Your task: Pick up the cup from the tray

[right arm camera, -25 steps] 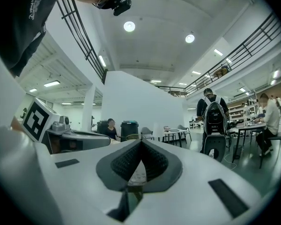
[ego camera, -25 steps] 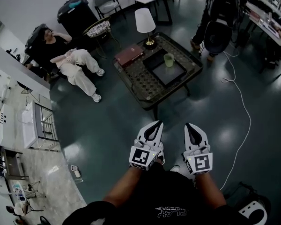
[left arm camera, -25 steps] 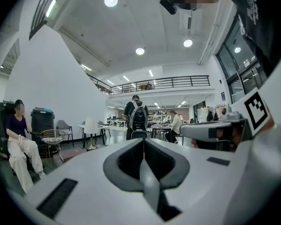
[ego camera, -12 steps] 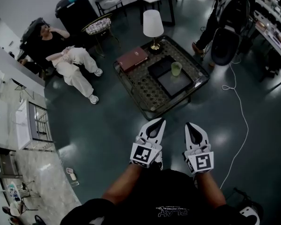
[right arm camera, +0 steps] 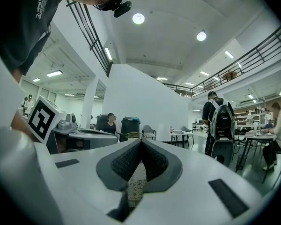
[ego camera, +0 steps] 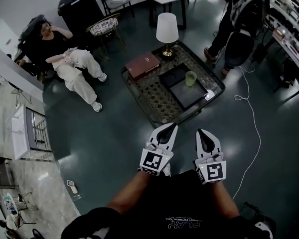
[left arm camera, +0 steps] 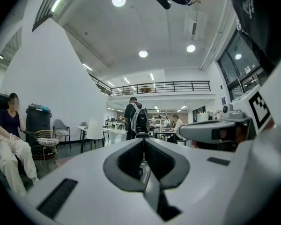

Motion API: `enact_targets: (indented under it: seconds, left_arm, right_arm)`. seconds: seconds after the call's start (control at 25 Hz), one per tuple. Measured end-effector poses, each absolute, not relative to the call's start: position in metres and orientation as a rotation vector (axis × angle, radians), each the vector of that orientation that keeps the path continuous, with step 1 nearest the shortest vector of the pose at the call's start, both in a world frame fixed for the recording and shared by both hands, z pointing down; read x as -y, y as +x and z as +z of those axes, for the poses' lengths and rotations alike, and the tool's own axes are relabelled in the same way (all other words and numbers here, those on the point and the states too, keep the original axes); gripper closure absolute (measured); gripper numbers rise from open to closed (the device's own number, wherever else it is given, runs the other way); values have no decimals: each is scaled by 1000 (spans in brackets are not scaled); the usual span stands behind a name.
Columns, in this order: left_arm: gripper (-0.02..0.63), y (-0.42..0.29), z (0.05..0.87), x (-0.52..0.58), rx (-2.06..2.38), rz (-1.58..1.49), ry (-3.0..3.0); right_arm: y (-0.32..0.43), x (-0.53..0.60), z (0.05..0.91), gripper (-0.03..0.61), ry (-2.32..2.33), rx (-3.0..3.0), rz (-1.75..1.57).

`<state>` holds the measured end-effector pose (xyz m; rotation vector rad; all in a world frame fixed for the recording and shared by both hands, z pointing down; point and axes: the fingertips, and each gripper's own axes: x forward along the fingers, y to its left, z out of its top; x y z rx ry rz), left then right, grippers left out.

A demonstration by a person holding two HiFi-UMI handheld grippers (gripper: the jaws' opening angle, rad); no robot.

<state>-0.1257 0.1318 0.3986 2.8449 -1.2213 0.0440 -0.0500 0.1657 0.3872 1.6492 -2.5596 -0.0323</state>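
A pale green cup (ego camera: pixel 191 78) stands upright at the far right of a dark tray (ego camera: pixel 181 91) on a low patterned coffee table (ego camera: pixel 154 101). Both grippers are held side by side in front of the person, pointing level toward the table and still short of its near edge. In the head view my left gripper (ego camera: pixel 170 128) has its jaws shut and empty, and my right gripper (ego camera: pixel 201 132) beside it is shut and empty as well. The left gripper view shows my left gripper (left arm camera: pixel 144 142) with tips together, and the right gripper view shows my right gripper (right arm camera: pixel 141 142) the same. Neither gripper view shows the cup.
On the table are also a white-shaded lamp (ego camera: pixel 167 29) and a red-brown book (ego camera: pixel 143 64). A person sits in a chair (ego camera: pixel 65 56) at the left, and another with a backpack (ego camera: pixel 243 19) stands at the far right. A white cable (ego camera: pixel 254 114) trails over the floor at the right.
The person has walked toward the coffee table. The table, tray and cup now sit lower in the head view and nearer the gripper tips. Both grippers stay shut.
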Motion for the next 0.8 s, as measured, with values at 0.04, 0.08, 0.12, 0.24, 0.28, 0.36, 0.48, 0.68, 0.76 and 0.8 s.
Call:
enact_targets:
  seconds: [0.04,0.08,0.12,0.24,0.28,0.36,0.48,0.68,0.76,0.8]
  left_arm:
    - [600,-127,398,-129,1220,43,2845]
    - [600,-128,398,-127,1218,42,2844]
    - [600,-129,397,-125,1215,43,2843]
    - [600,-127,395,-120,1207,50,2850]
    - [600,-125,395,-118,1205,53,2853]
    - [600,-120,394,-115,1196,56,2856]
    - [600,-114,397,-109,1194,62,2854]
    - [600,-101,399,-93,1215,80,2851]
    - [600,-94,401,-85,1227,94,2850]
    - [600,-90,402,-80,1234,101,2847]
  right_arm:
    - [-50,-163,388,580,1660,2559,-23]
    - [-49,-160,387,580,1674,2557,-15]
    - [-48,-157,386,580,1689,2554,-9]
    - [-41,-151,384,580,1728,2543,-1]
    - [-38,-149,383,580,1739,2538,2]
    - [-32,-144,384,580,1756,2528,15]
    - [-25,-138,388,580,1763,2527,31]
    - [-11,-122,395,580,1749,2545,48]
    - [-3,-112,396,580,1746,2556,56]
    - [2,-106,397,580,1743,2562,58]
